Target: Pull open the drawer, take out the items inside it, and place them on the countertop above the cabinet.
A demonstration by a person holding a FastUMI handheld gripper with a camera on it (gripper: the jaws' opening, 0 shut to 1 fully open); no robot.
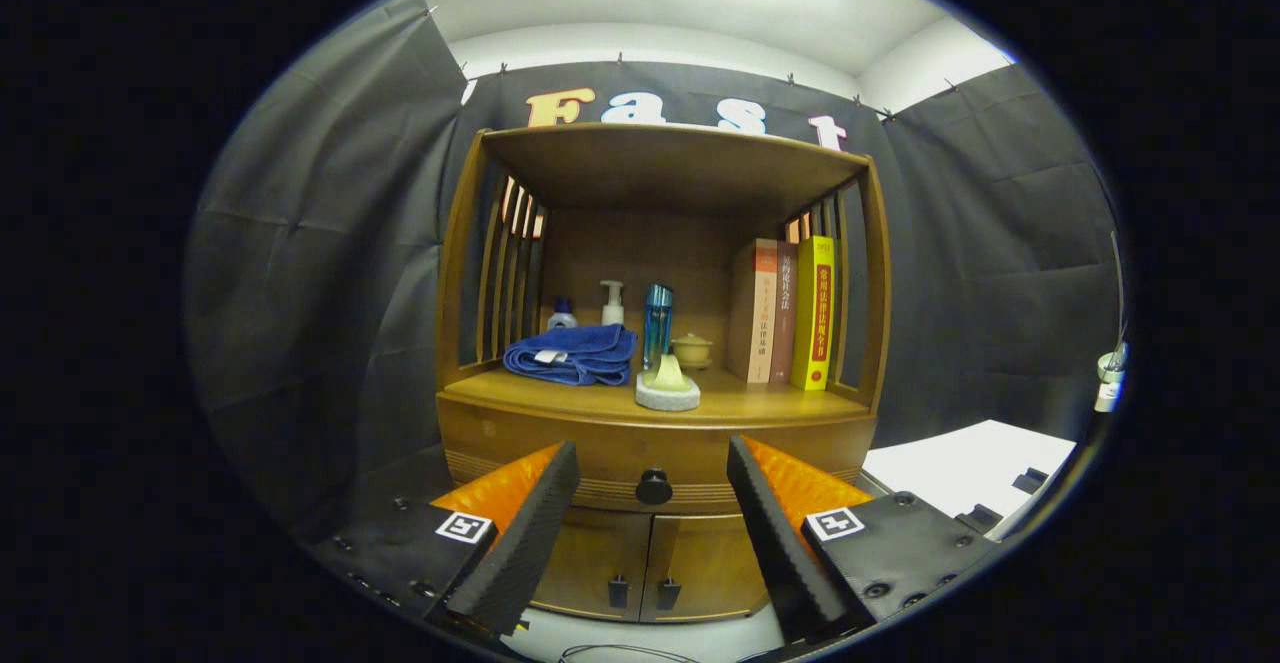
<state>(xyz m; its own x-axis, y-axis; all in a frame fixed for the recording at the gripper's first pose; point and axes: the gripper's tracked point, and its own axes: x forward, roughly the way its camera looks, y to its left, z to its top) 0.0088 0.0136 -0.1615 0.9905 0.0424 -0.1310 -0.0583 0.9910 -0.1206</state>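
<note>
The gripper faces a wooden cabinet head-on, its fingers spread wide apart and holding nothing. The drawer sits closed under the countertop, flush with the cabinet front. Its round dark knob lies between the two fingers, just ahead of them and untouched. What is inside the drawer cannot be seen.

On the countertop, toward the left side, lies a folded blue towel. Behind it, along the back, stand a small bottle and a pump bottle. A tall blue bottle stands near the middle, with a small lidded cup beside it. At the front edge rests a grey round pad carrying a pale object. Three books stand upright at the right side. Below the drawer, two cabinet doors are shut.
</note>
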